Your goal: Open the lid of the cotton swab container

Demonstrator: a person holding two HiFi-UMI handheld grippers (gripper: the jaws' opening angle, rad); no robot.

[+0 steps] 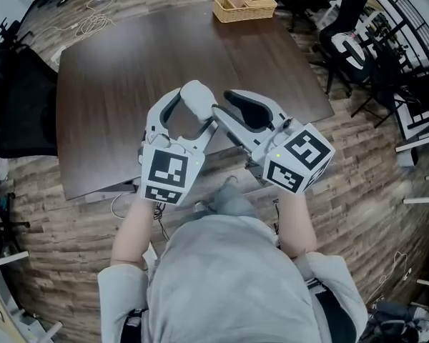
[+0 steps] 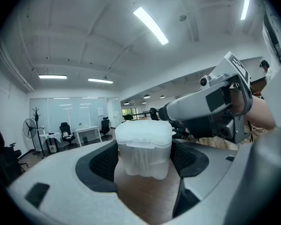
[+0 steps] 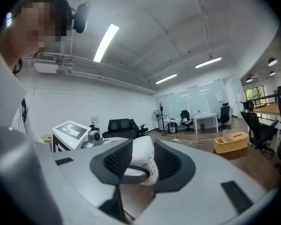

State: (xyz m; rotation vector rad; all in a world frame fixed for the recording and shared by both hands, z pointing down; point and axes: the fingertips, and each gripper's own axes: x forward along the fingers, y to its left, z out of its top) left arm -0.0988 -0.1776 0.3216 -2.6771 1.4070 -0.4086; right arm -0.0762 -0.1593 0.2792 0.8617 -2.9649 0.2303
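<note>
The cotton swab container [image 1: 198,98] is a small white translucent tub with its lid on. It hangs in the air above the near edge of the dark table [image 1: 129,70]. My left gripper [image 1: 191,111] is shut on it, and in the left gripper view both pads press the sides of the tub [image 2: 143,146] just below the lid. My right gripper [image 1: 222,104] comes in from the right with its tips at the tub. Its jaws stand apart, and the container [image 3: 145,159] shows between them without being squeezed. The marker cube of the left gripper [image 3: 72,132] shows beyond.
A wicker basket [image 1: 244,7] with boxes stands at the table's far edge. Black office chairs [image 1: 350,41] crowd the right side, and another dark chair [image 1: 14,98] is at the left. Cables [image 1: 89,26] lie on the wooden floor.
</note>
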